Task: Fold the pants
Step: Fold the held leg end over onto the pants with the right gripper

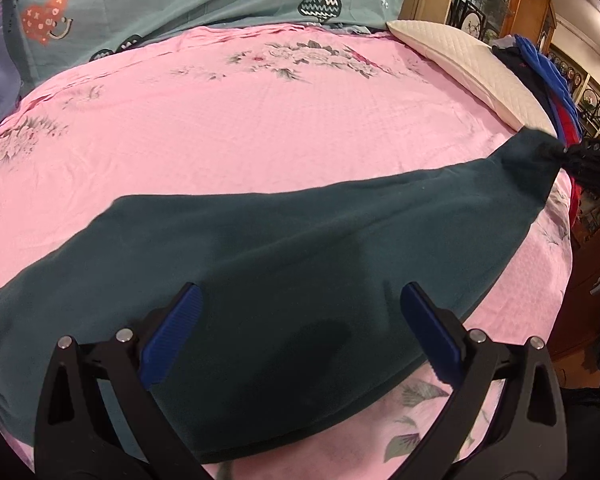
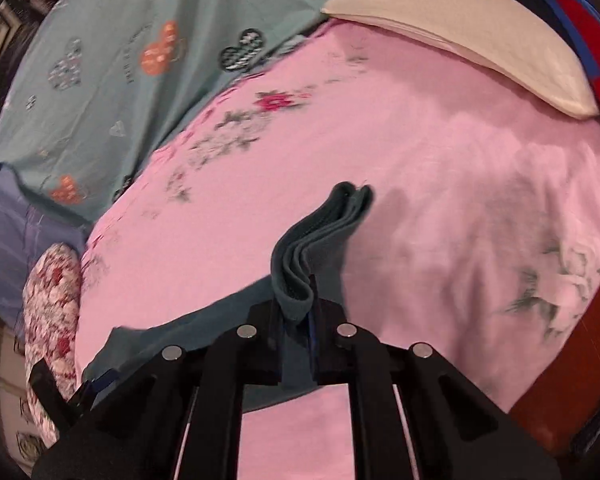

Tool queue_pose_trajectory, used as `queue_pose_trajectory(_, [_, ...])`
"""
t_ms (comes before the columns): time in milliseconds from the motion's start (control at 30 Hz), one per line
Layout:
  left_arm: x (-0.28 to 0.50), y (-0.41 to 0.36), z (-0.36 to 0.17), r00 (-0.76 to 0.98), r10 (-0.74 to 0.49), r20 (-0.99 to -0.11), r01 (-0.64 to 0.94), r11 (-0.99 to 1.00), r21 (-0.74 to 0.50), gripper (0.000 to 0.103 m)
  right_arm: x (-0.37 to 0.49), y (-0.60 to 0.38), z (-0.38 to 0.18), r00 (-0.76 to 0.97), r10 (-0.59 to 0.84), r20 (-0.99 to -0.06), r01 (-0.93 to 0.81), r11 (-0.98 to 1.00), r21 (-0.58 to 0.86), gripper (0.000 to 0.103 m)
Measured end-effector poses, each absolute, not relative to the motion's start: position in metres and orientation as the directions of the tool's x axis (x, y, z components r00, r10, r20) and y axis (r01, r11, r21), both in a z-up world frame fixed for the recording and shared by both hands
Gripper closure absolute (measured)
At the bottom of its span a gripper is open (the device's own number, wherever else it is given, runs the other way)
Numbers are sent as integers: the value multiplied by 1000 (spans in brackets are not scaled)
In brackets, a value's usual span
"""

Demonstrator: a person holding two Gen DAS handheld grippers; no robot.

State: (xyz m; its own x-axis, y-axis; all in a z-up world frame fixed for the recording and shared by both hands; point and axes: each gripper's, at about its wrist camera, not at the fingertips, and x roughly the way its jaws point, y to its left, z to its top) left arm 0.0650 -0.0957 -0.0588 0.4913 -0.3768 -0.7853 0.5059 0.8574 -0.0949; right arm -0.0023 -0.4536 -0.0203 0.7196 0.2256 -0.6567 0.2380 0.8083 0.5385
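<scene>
The dark teal pants [image 1: 284, 264] are spread across the pink bedsheet [image 1: 260, 128]. The left gripper [image 1: 300, 340] is held released above their near part, blue pads [image 1: 172, 336] apart. At the far right, a bunched end is clenched by the right gripper [image 2: 296, 340].

Pants [image 1: 284, 264] ran off the left edge, far end hidden inside right gripper [image 1: 580, 160], right-wrist view motion-blurred, shelf items [image 1: 476, 20] indistinct

pants [image 1: 260, 248]: matt soft cloth | sheet [image 1: 220, 128]: textured pink cloth | pillow [image 1: 460, 60]: quilted
</scene>
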Motion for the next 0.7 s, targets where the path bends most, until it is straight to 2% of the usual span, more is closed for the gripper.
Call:
queue_pose_trajectory(133, [62,-72,-58,512,-357,-781,458,883,-104,2,31,-353,-1,666,393,-634,-5,852,523,94])
queue_pose_trajectory(233, [60,-49,-61,523,-329,-787,410,906,-106,2,49,-273,-19,549,471,-690,-142,866,479,94])
queue_pose_trajectory(333, [58,-25,-67,524,-298,-798,359,927,-111,2,65,-218,-65,419,444,-792,-185,896,404,94])
queue_pose_trajectory(367, [57,-17,-70,520,-291,-803,344,932,-115,2,64,-209,-73,418,429,-801,-197,903,381,93])
queue_pose_trajectory(700, [52,-6,-76,527,-296,-797,342,932,-120,2,62,-196,-34,507,437,-743,-264,899,348,93])
